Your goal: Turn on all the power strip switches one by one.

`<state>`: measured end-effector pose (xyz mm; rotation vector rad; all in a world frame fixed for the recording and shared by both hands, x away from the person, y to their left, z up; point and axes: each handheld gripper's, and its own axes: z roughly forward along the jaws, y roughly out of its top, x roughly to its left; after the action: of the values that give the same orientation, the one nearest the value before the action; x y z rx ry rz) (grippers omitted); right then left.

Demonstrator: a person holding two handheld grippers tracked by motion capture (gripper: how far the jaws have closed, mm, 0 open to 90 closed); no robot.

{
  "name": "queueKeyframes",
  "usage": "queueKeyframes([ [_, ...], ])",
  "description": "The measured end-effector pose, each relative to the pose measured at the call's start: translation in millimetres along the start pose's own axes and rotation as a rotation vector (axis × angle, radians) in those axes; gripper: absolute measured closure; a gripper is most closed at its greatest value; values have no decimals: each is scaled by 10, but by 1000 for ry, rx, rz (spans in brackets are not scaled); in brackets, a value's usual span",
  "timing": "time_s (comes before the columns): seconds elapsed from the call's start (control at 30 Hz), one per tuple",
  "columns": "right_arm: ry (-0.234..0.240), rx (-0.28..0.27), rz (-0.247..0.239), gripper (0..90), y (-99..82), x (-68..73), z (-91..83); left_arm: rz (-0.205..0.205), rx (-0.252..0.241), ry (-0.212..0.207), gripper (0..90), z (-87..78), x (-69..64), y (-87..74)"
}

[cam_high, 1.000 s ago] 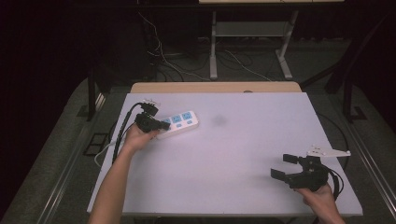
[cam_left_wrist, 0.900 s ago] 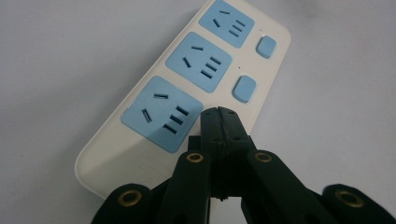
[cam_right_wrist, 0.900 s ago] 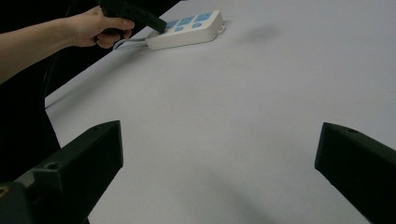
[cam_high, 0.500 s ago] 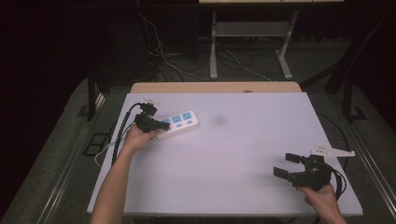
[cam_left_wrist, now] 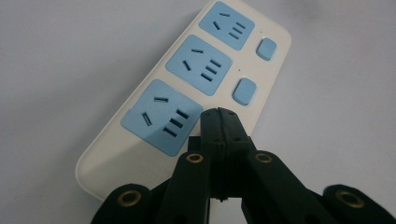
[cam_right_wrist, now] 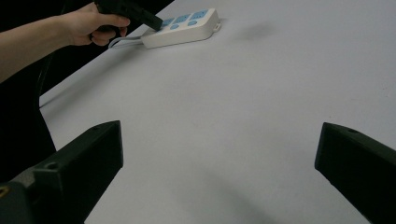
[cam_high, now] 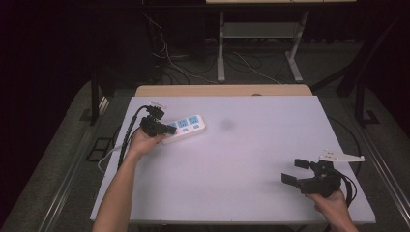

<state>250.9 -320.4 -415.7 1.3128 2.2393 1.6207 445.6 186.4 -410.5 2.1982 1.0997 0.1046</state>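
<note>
White power strip [cam_left_wrist: 196, 88] lies under my left gripper [cam_left_wrist: 219, 122], fingers pressed together on its top; my right gripper [cam_high: 300, 171], well apart from it, has fingers spread over the counter [cam_high: 241, 159].

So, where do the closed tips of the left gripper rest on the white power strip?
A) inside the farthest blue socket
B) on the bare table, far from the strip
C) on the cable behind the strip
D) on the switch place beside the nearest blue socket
D: in the left gripper view the shut left gripper sits on the power strip right beside the nearest blue socket, in line with the two blue switches.
</note>
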Motion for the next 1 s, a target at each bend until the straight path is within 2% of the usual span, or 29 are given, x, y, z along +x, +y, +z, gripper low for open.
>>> queueKeyframes([
  [0.17, -1, 4, -2, 9, -1, 0, 4, 14, 0, 5, 897, -37, -19, 53],
  [0.33, -2, 7, -3, 9, -2, 4, 4, 10, -26, -1, 897, -83, -16, 109],
  [0.67, -6, 10, -5, 9, -3, 5, 4, 38, -49, -10, 897, -134, -87, 300],
  [1.0, -4, 9, -6, 9, -3, 5, -1, 52, -57, -15, 897, -76, -170, 422],
])
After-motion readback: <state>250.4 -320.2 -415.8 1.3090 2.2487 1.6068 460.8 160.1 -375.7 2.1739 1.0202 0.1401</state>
